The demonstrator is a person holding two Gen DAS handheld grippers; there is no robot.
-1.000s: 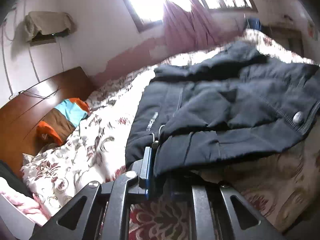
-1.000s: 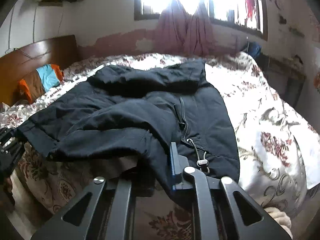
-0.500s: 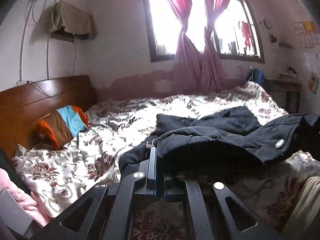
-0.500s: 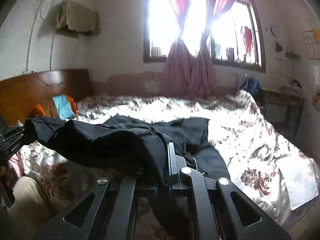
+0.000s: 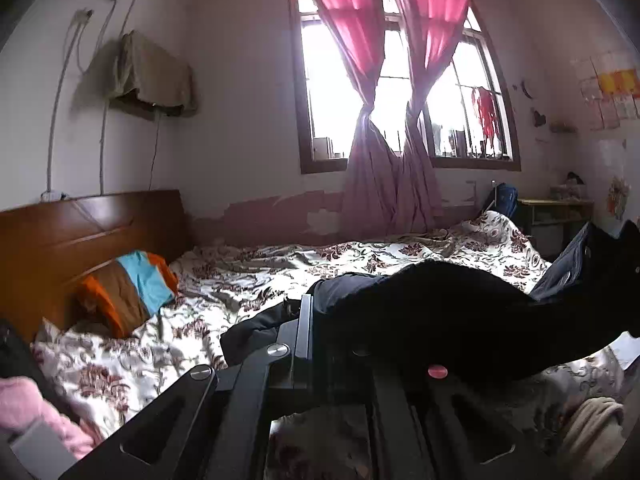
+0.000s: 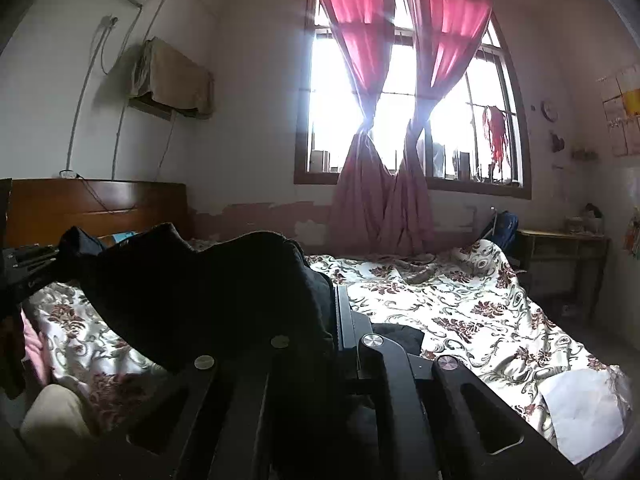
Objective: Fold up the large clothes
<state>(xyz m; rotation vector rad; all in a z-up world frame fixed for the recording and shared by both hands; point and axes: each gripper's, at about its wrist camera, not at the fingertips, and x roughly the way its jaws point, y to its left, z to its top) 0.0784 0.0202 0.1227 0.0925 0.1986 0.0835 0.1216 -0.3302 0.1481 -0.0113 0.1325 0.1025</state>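
A large black padded jacket (image 5: 440,312) hangs stretched between my two grippers, lifted above the floral bed (image 5: 280,276). My left gripper (image 5: 316,320) is shut on one edge of the jacket, which drapes over its right finger. In the right wrist view my right gripper (image 6: 324,312) is shut on the other edge of the jacket (image 6: 200,288), which sags to the left toward the left gripper (image 6: 24,264). A dark fold of the jacket (image 6: 400,336) still touches the bed.
A wooden headboard (image 5: 80,232) and an orange, brown and blue pillow (image 5: 128,292) are at the left. A window with tied pink curtains (image 5: 392,128) fills the far wall. A desk (image 6: 560,256) stands at the right. White paper (image 6: 580,412) lies on the bed's near right corner.
Both grippers have risen, lifting the jacket off the bed. It lay spread flat a second ago and now hangs between them, with both cameras tilted up toward the window.
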